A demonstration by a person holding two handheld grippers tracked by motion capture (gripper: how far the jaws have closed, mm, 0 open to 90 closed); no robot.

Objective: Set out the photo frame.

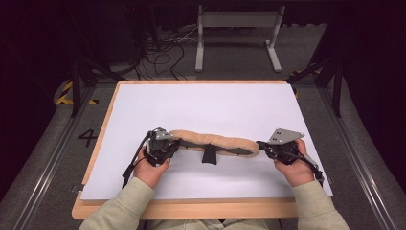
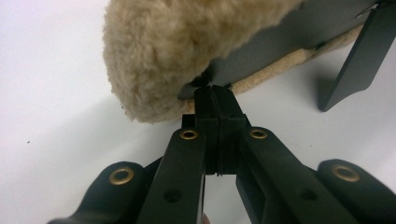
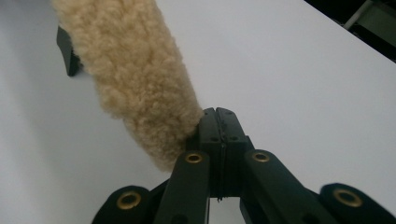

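A long tan fleece pad (image 1: 215,140) with a grey lining (image 2: 280,42) spans between my two grippers, raised slightly above the white sheet (image 1: 215,100). A short black strap (image 1: 209,155) hangs from its middle. My left gripper (image 1: 176,143) is shut, its jaws pinching the lining's edge under the pad's left end (image 2: 159,56). The left gripper's tips (image 2: 215,91) sit right at that edge. My right gripper (image 1: 261,143) is shut at the pad's right end (image 3: 135,84), with the tips (image 3: 217,113) pressed in against the fleece. The strap shows far off (image 3: 67,51).
The white sheet lies on a wooden tabletop (image 1: 191,211). Beyond the table stand a white metal frame (image 1: 237,21) and loose cables (image 1: 163,52) on the dark floor. A "4" (image 1: 87,137) is marked on the floor at the left.
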